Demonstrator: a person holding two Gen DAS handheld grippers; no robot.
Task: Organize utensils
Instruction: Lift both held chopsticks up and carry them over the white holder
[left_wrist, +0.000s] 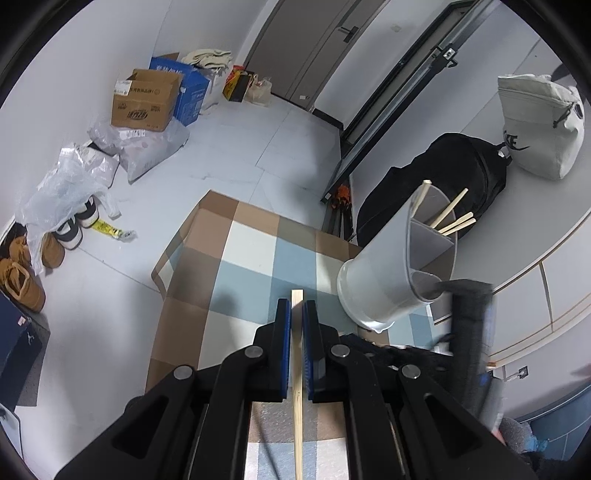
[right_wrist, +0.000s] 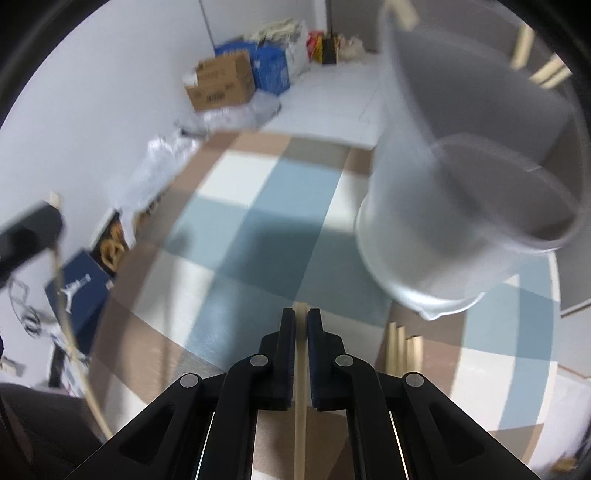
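Clearly, each claw pinches one chopstick: the left claw (left_wrist: 296, 308) is pressed together on a chopstick (left_wrist: 297, 406) whose tip pokes just past its blue pads, and the right claw (right_wrist: 301, 317) grips another chopstick (right_wrist: 300, 387) the same way. Both hang over the checked counter (left_wrist: 236, 251). The holder (left_wrist: 399, 266), a pale divided cup, stands near the counter's right edge with several chopsticks already leaning in its far compartment; the near compartments look empty. From the right wrist the holder (right_wrist: 461, 221) is just ahead and to the right, blurred, and a few loose sticks (right_wrist: 402, 350) lie on the counter below it. The step in hand seems to be dropping the held sticks into the cup. To do it well, each stick should probably be tipped closer to upright, its lower end carried over the rim and inside one compartment before the pads part. Going one claw at a time would keep them from colliding, and a light approach should avoid knocking the cup off the edge.
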